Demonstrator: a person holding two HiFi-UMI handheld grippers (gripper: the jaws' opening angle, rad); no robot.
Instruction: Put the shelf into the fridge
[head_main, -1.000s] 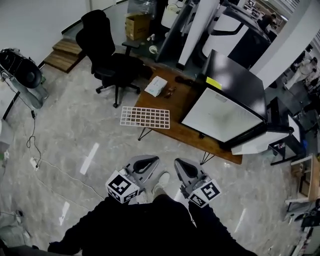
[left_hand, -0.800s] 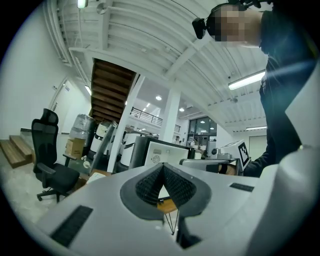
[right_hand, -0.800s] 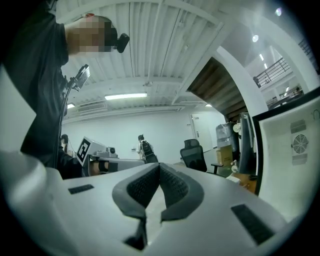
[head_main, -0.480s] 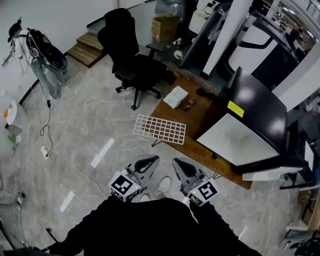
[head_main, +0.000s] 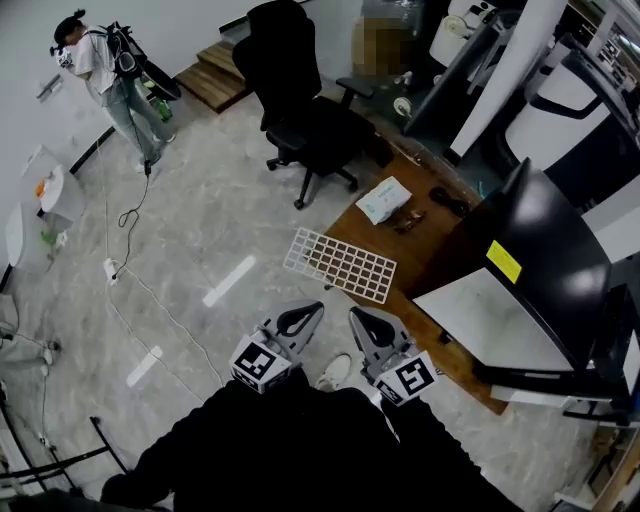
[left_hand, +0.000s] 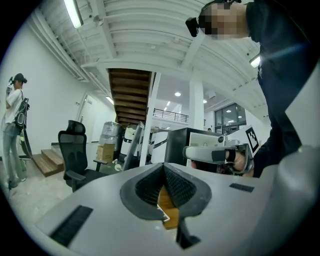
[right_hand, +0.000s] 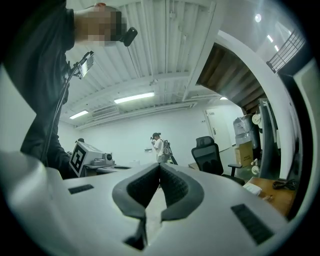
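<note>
A white wire shelf (head_main: 341, 264) lies flat on the near left corner of a low wooden table (head_main: 420, 240), partly overhanging its edge. On the table's right stands a small black fridge (head_main: 540, 280) with its white-lined door (head_main: 490, 318) swung open towards me. My left gripper (head_main: 308, 312) and right gripper (head_main: 356, 317) are held close to my body, short of the shelf, both shut and empty. The left gripper view shows shut pads (left_hand: 163, 186); in the right gripper view the pads (right_hand: 159, 187) meet too.
A black office chair (head_main: 305, 110) stands beyond the table. A person (head_main: 115, 80) stands at the far left by wooden steps (head_main: 218, 84). A cable (head_main: 150, 300) runs across the marble floor. A white packet (head_main: 385, 198) and small dark items lie on the table.
The head view has swung left and forward: the table, shelf and fridge have shifted right in the picture, and the person at the far left has come into view. Both grippers stay shut.
</note>
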